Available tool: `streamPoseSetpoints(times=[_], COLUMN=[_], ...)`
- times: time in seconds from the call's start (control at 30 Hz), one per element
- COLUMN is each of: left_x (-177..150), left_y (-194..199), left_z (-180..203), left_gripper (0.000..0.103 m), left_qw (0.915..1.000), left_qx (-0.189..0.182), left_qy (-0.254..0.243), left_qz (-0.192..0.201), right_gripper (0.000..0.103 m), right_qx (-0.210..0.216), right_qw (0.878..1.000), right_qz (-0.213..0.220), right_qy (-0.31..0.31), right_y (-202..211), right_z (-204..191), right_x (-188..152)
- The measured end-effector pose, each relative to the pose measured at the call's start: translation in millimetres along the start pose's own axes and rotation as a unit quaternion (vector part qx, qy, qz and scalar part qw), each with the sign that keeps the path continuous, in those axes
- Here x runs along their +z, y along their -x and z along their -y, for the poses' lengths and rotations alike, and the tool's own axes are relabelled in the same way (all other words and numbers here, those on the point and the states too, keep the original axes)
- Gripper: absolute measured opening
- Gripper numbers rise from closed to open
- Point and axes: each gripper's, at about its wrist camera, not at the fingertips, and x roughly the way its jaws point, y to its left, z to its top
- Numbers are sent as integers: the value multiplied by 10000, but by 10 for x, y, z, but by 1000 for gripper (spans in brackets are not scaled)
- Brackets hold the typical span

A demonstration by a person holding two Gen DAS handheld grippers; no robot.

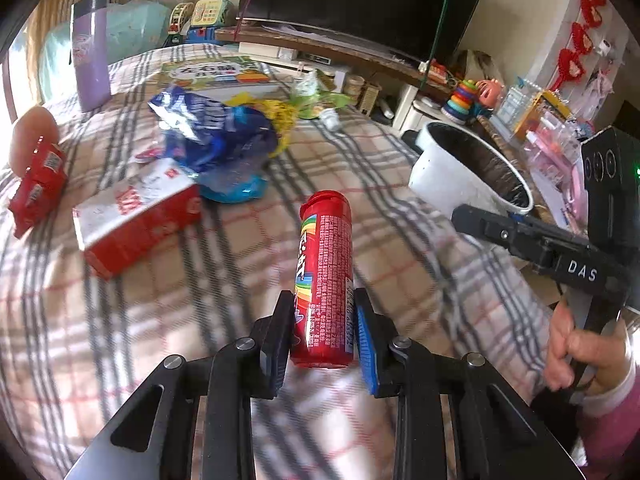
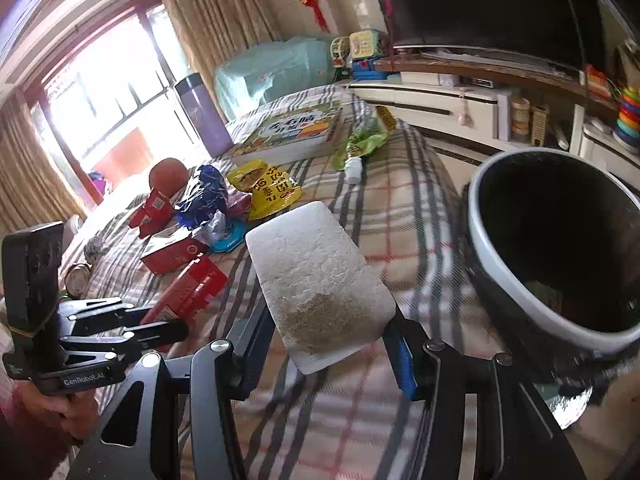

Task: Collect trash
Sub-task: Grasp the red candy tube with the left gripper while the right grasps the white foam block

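In the left wrist view my left gripper (image 1: 324, 332) is shut on the lower end of a red candy tube (image 1: 326, 256) with a rainbow label, held above the plaid cloth. The right wrist view shows my right gripper (image 2: 332, 360) shut on a flat white packet (image 2: 316, 264) with a brownish patch, also held off the cloth. A white bin (image 2: 516, 280) with a dark liner stands open just to the right of the packet. That bin (image 1: 436, 184) also shows in the left view, behind my right gripper (image 1: 464, 220). My left gripper (image 2: 168, 320) with the red tube (image 2: 192, 288) appears low left.
On the plaid-covered table (image 1: 380, 168) lie a crumpled blue bag (image 1: 216, 140), a red-and-white box (image 1: 136, 216), small red packs (image 1: 38, 184), a yellow wrapper (image 2: 268, 188), a green wrapper (image 2: 360, 144), a small white bottle (image 2: 354, 168), a book (image 2: 292, 132) and a purple flask (image 1: 90, 52). A TV shelf stands behind.
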Motion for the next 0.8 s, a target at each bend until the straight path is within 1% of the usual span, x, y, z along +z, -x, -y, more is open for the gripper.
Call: streamPoseSetpoints(times=[0.13,0.3,0.8], left_x=[-6,-18,136], left_y=[-7,-9,-131], left_z=[84,180,474], left_gripper=[27,27,27], left_qw=[9998,9997,9989], left_qx=[-168,-239,-450], left_qy=[78,40,-100], left_qz=[42,72,88], right_gripper=[53,53,53], right_qx=[-39,-97,-319], right_qw=[9999,9993,9964], right_qz=[84,186,446], right_qy=[-131,-297,-648], right_y=[133,263,609], right_z=[33,105,395], right_x=[-85,-141,-259])
